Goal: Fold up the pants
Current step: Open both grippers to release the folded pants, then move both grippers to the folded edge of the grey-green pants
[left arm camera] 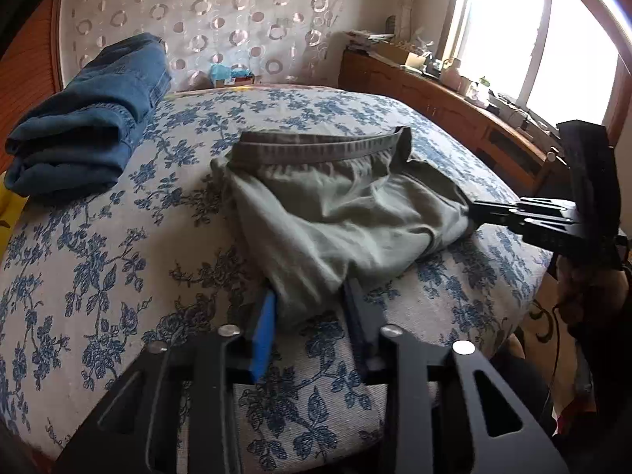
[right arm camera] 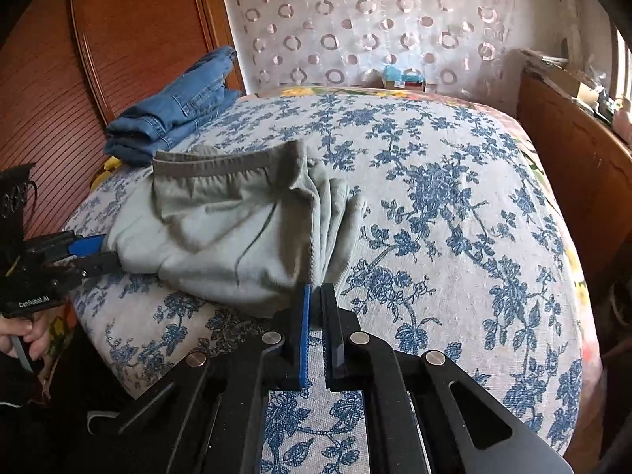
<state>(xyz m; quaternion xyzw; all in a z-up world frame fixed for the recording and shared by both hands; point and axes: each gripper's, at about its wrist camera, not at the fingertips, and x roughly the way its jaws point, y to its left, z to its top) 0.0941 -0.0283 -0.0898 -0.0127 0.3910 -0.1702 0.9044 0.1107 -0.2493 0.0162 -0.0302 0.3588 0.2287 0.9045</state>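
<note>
On bed (left arm camera: 118,237), near its front edge: pants (left arm camera: 335,213), grey-green, in a loose, rumpled bundle, well apart from folded jeans (left arm camera: 91,118) at the far left.

Left gripper (left arm camera: 310,304) narrowed on the near corner of the bundle, cloth filling the gap between blue pad and black finger. Right gripper (right arm camera: 315,300) almost fully closed, pinching a thin pleat of cloth at the other near corner. Both holds on the same front edge, one at each end.

Handling, as a judgement: light, soft, limp knit; no stiffness to hold a shape, so bound to sag and drape between the two holds once lifted. Not fragile, not slippery against ribbed pads, but layers likely to slide over one another and spill if only the top one is caught. Best taken at corners or the thicker waistband (left arm camera: 316,144), through all layers together.

Orientation: waistband on the far side, running crosswise, facing the patterned wall. Legs apparently doubled under or bunched, ends hidden. Long axis probably from waistband toward the gripped front edge, though too crumpled to say for sure.
</note>
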